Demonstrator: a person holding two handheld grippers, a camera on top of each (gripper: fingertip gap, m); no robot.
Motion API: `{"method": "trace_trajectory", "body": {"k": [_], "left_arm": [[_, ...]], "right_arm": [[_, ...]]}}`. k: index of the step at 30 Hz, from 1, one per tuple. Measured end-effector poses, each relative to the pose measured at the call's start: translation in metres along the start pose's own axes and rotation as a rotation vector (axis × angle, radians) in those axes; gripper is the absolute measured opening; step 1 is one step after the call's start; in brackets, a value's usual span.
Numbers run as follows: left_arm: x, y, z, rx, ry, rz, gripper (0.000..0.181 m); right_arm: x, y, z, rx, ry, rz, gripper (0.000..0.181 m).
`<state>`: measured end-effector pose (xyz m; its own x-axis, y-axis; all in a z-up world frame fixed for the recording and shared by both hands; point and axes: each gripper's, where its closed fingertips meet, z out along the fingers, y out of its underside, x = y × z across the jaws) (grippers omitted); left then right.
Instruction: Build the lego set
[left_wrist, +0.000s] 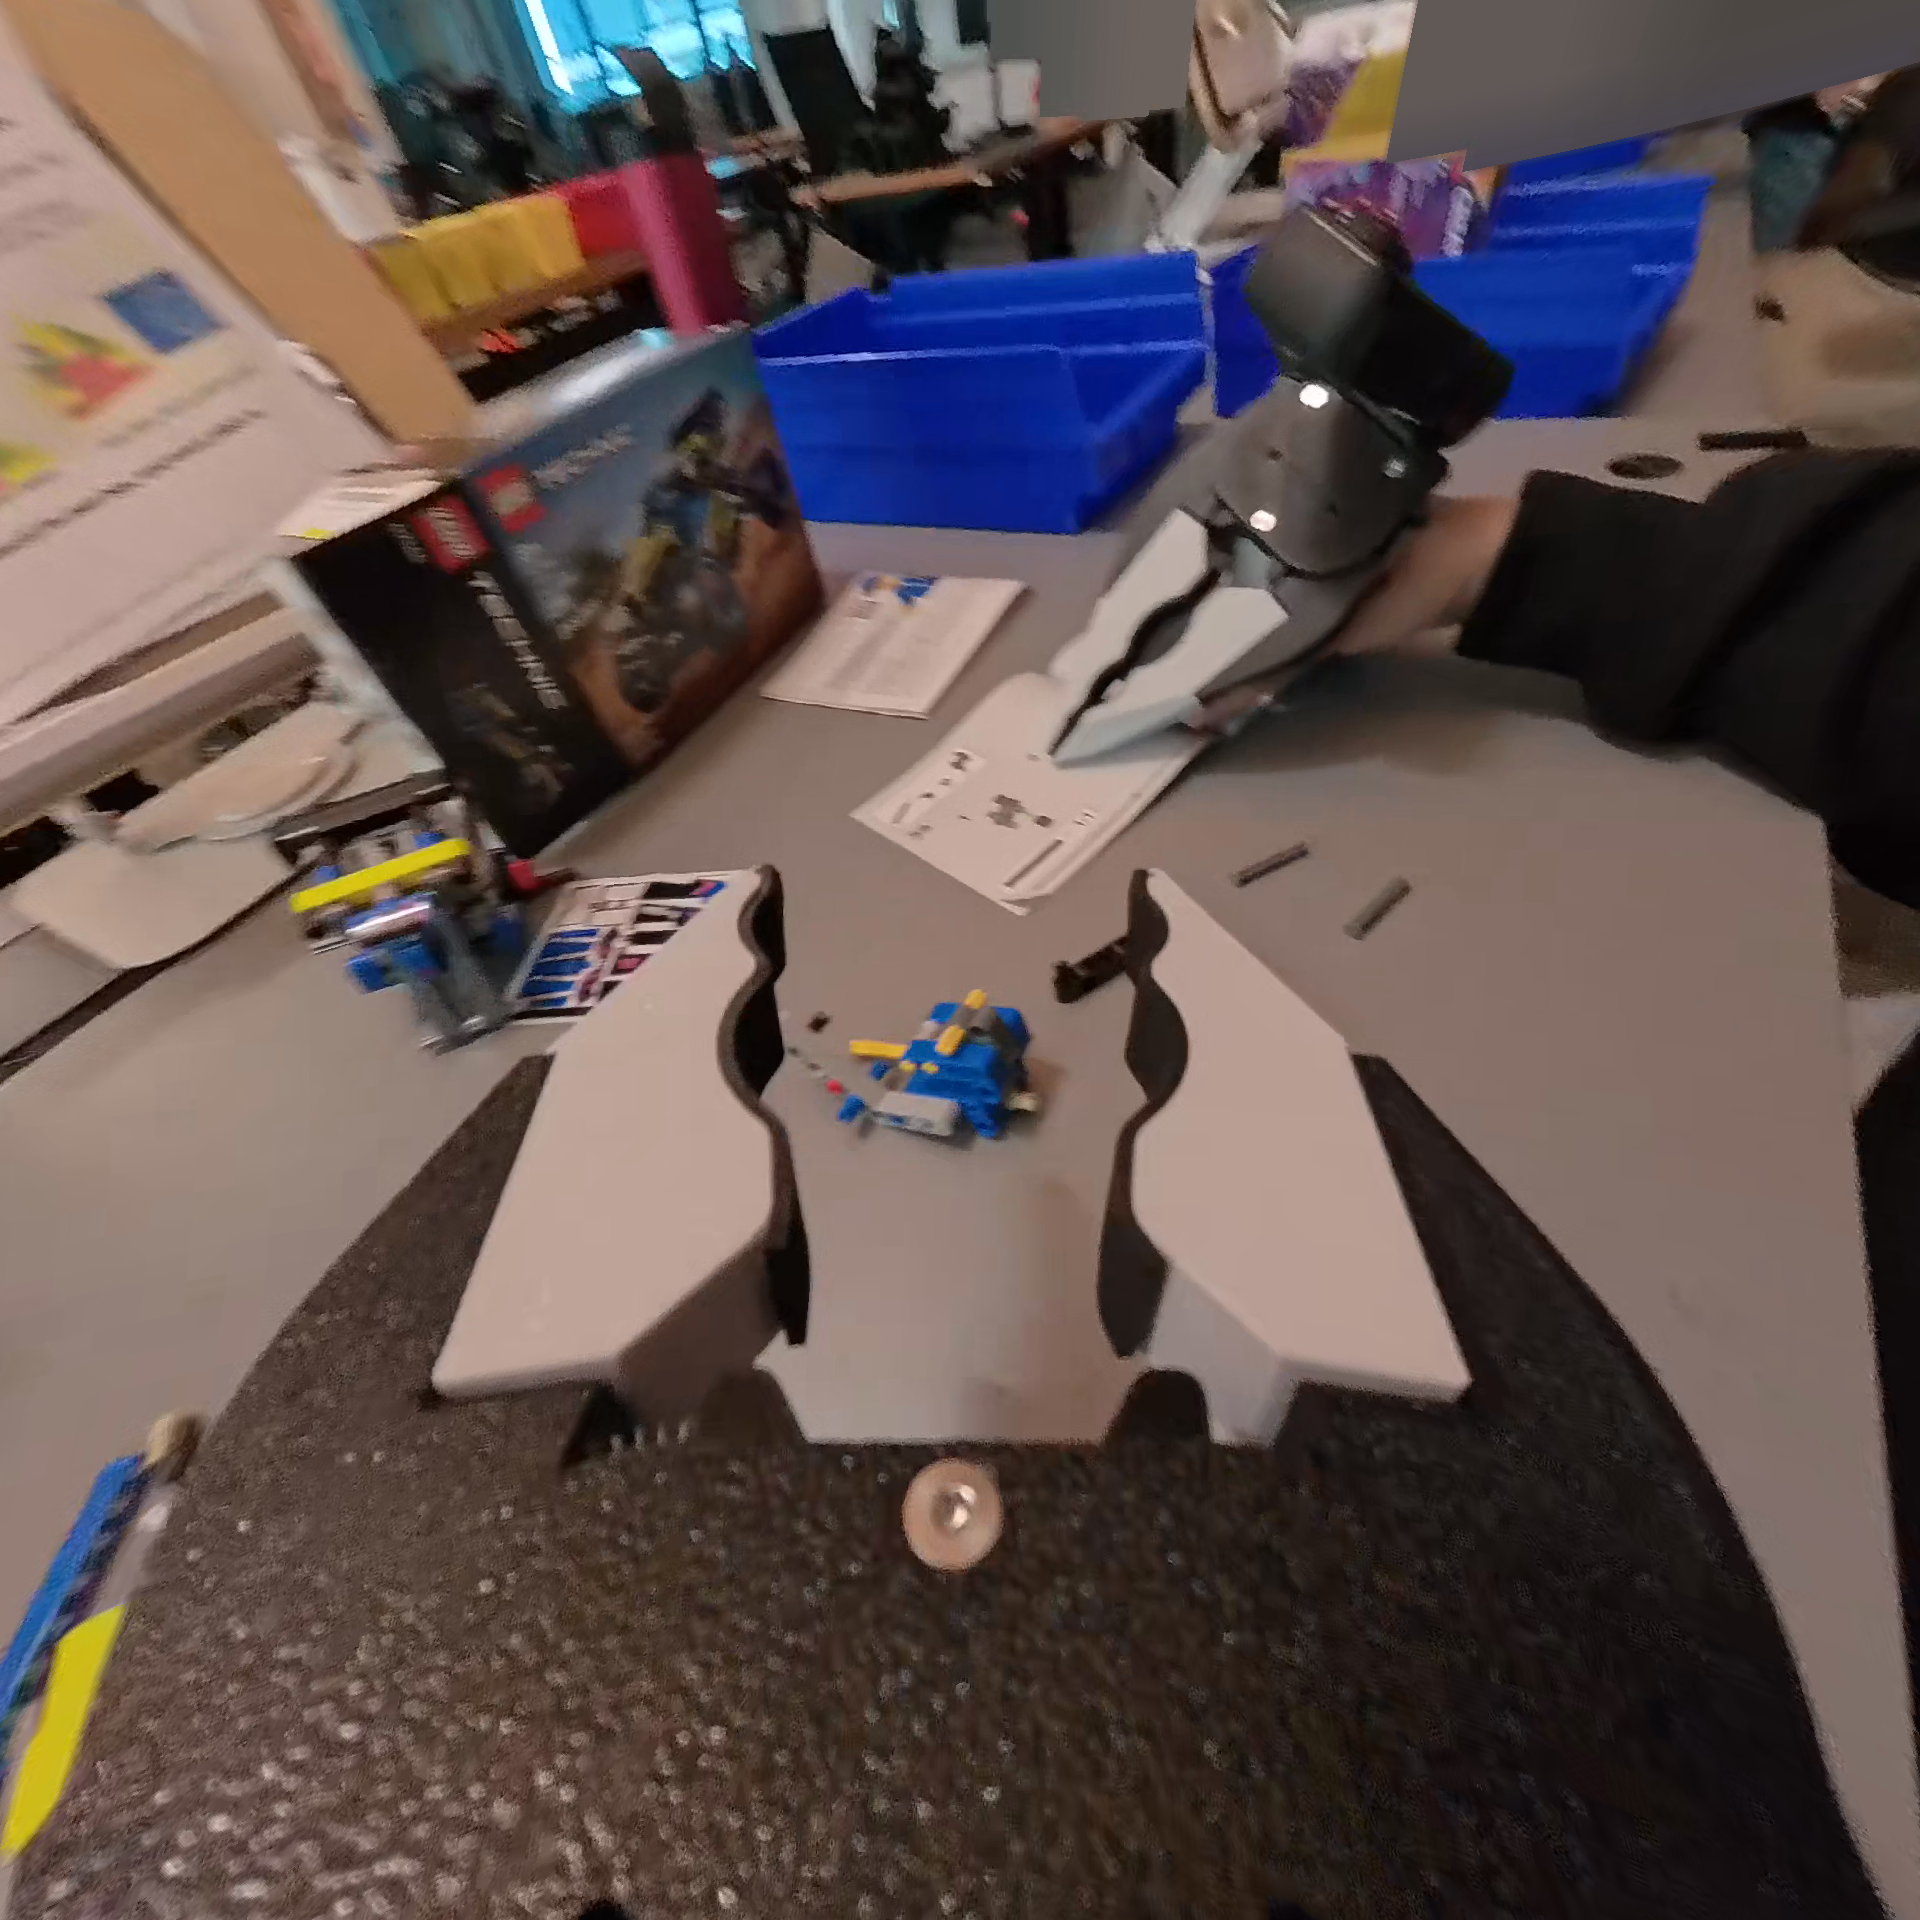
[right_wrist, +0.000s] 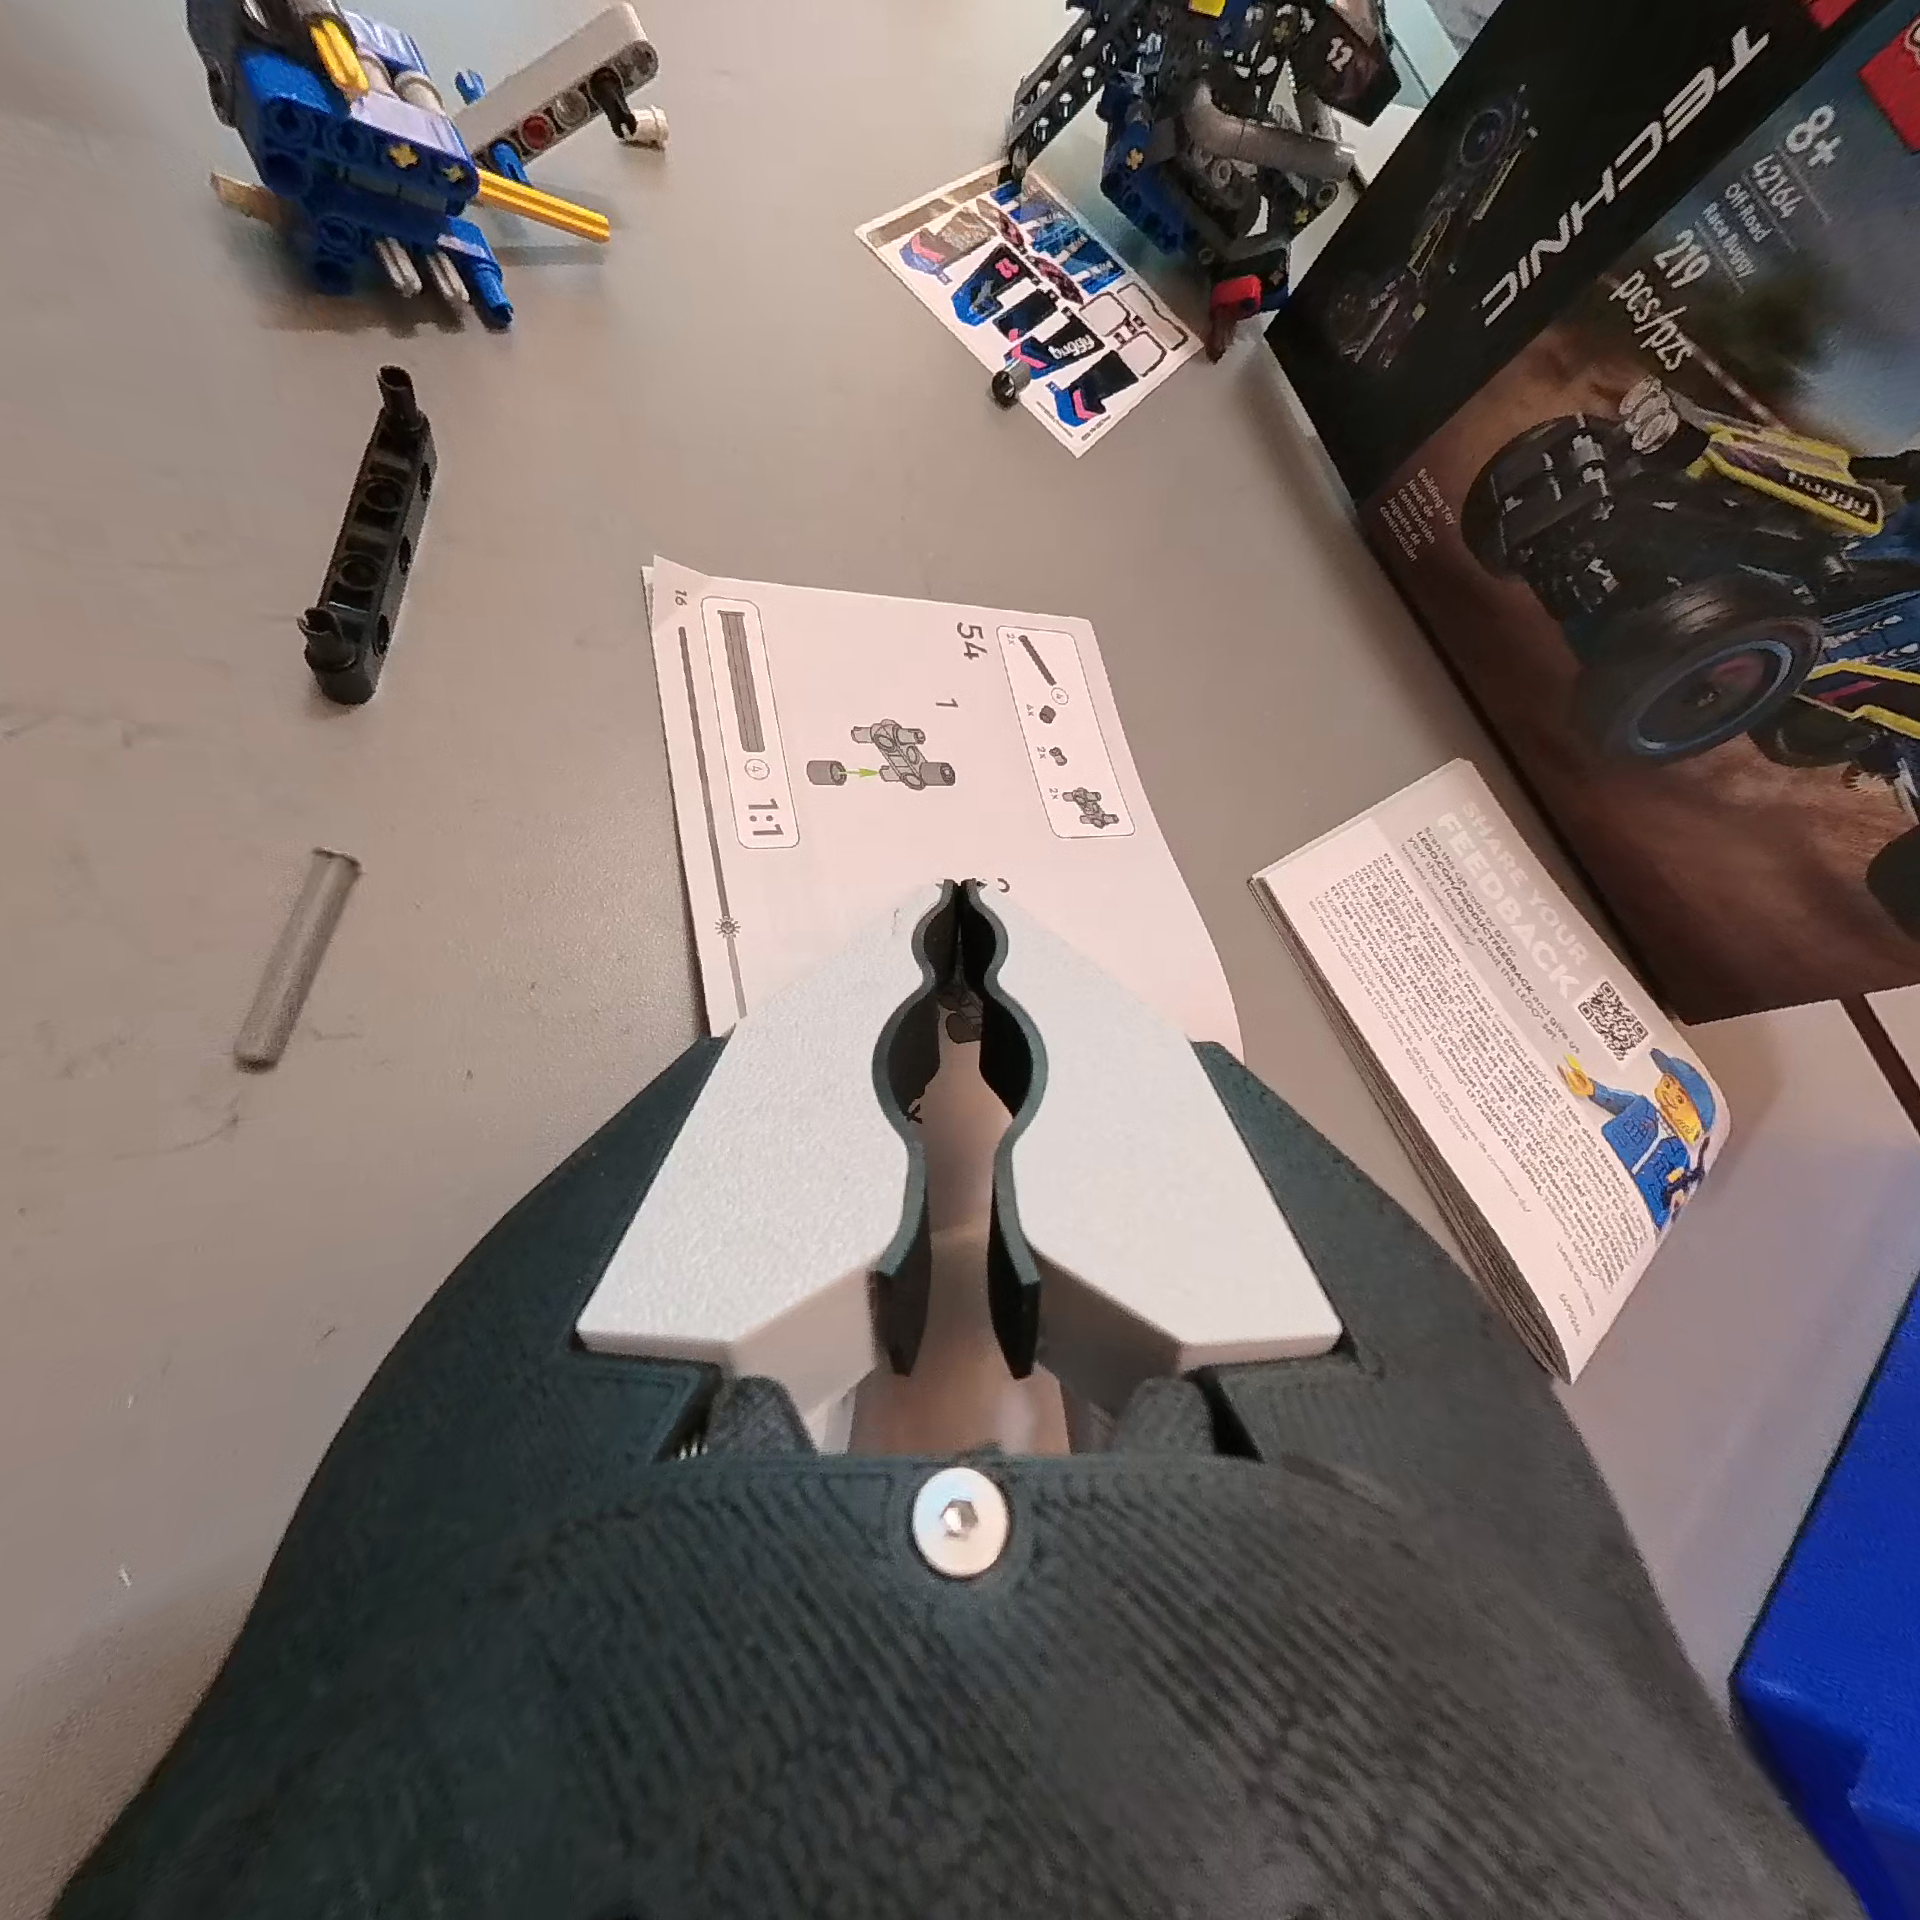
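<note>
A small blue, yellow and grey lego assembly (left_wrist: 945, 1070) lies on the grey table (left_wrist: 1455, 1039), just ahead of my left gripper (left_wrist: 956, 894), which is open and empty above the table. The assembly also shows in the right wrist view (right_wrist: 353, 156). My right gripper (right_wrist: 961, 888) is shut, its tips resting on a loose instruction sheet (right_wrist: 883, 748); nothing shows between its jaws. It also shows in the left wrist view (left_wrist: 1081, 738), on the sheet (left_wrist: 966, 810). A larger lego assembly (right_wrist: 1195, 135) stands by a sticker sheet (right_wrist: 1039, 301).
The lego box (right_wrist: 1662, 468) stands at the right, with a booklet (right_wrist: 1486, 1070) in front of it. A black beam (right_wrist: 369, 540) and a grey axle (right_wrist: 296, 956) lie at the left. Blue bins (left_wrist: 977, 395) stand behind. A person's dark sleeve (left_wrist: 1714, 603) reaches in. About 20 cm separates my left fingertips from my right. The left tips stand about 20 cm off the larger lego assembly (right_wrist: 1195, 135).
</note>
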<state>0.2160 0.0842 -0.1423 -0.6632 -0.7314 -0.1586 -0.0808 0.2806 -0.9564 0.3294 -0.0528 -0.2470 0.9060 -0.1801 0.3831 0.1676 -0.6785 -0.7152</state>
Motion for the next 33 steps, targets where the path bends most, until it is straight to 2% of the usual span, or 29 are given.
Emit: {"method": "trace_trajectory", "body": {"k": [2, 4, 8, 10, 12, 14, 18, 21, 28, 33], "left_arm": [[-0.014, -0.002, -0.008, 0.028, -0.072, 0.015, 0.069], [-0.028, -0.005, -0.014, 0.055, -0.152, 0.033, 0.083], [-0.049, -0.010, -0.022, 0.091, -0.276, 0.001, 0.124], [-0.054, -0.009, -0.025, 0.093, -0.299, -0.022, 0.134], [-0.055, -0.008, -0.027, 0.093, -0.287, -0.028, 0.132], [-0.055, -0.006, -0.030, 0.081, -0.280, -0.017, 0.123], [-0.070, -0.003, -0.042, 0.055, -0.366, 0.020, 0.115], [-0.079, -0.004, -0.054, 0.053, -0.410, 0.052, 0.101], [-0.118, -0.004, -0.089, 0.088, -0.592, 0.069, 0.105], [-0.143, -0.002, -0.106, 0.062, -0.641, 0.061, 0.089]], "right_arm": [[0.000, 0.000, 0.000, 0.000, 0.003, -0.003, 0.000], [0.000, 0.000, 0.000, 0.001, 0.007, -0.008, 0.000], [0.000, 0.000, 0.000, 0.001, 0.011, -0.012, 0.000], [0.000, 0.000, 0.000, 0.001, 0.011, -0.012, 0.000], [0.000, 0.000, 0.000, 0.002, 0.012, -0.013, 0.000], [0.000, 0.000, 0.000, 0.002, 0.015, -0.016, 0.000], [0.000, 0.000, 0.000, 0.003, 0.021, -0.023, 0.000], [0.000, -0.001, -0.001, 0.004, 0.031, -0.033, 0.000], [0.000, -0.001, -0.001, 0.005, 0.035, -0.038, 0.000], [0.000, -0.001, -0.001, 0.006, 0.043, -0.047, 0.000]]}}
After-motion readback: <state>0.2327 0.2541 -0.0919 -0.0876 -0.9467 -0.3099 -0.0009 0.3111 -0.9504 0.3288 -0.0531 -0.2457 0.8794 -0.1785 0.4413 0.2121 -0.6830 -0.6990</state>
